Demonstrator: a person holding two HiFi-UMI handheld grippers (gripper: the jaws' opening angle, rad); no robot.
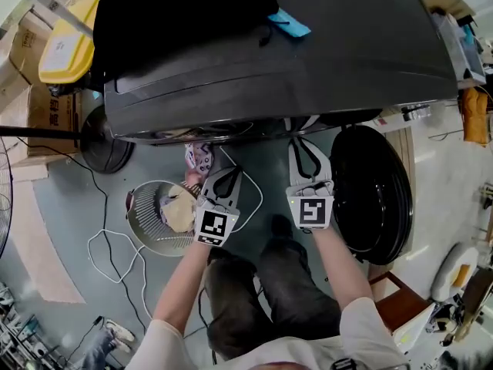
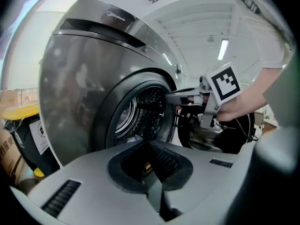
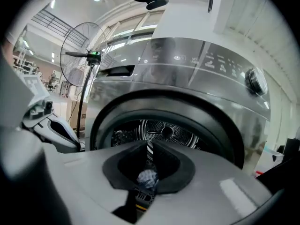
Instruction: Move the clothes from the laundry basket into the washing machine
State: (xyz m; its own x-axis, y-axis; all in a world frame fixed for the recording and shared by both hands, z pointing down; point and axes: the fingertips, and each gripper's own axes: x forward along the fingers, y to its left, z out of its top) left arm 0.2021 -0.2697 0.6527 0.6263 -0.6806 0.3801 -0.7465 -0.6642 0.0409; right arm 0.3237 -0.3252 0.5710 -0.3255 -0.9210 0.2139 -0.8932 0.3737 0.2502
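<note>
The grey washing machine (image 1: 308, 52) stands in front of me with its round black door (image 1: 373, 195) swung open to the right. Its drum (image 3: 164, 135) gapes straight ahead. A wire laundry basket (image 1: 135, 206) at the lower left holds pale clothes (image 1: 179, 210), and a pink patterned cloth (image 1: 198, 160) lies just beyond it. My left gripper (image 1: 229, 173) (image 2: 151, 145) is above the basket's right rim, jaws shut with nothing between the tips. My right gripper (image 1: 300, 146) (image 3: 150, 145) points at the drum, jaws shut. A small pale crumpled bit (image 3: 147, 177) sits in the hollow behind its tips.
A white cable (image 1: 115, 245) loops over the floor near the basket. A standing fan (image 3: 86, 55) is at the left, its base (image 1: 104, 141) beside the machine. A black bag (image 1: 185, 14) lies on top of the machine. A yellow bin (image 1: 69, 45) and cardboard boxes stand at the far left.
</note>
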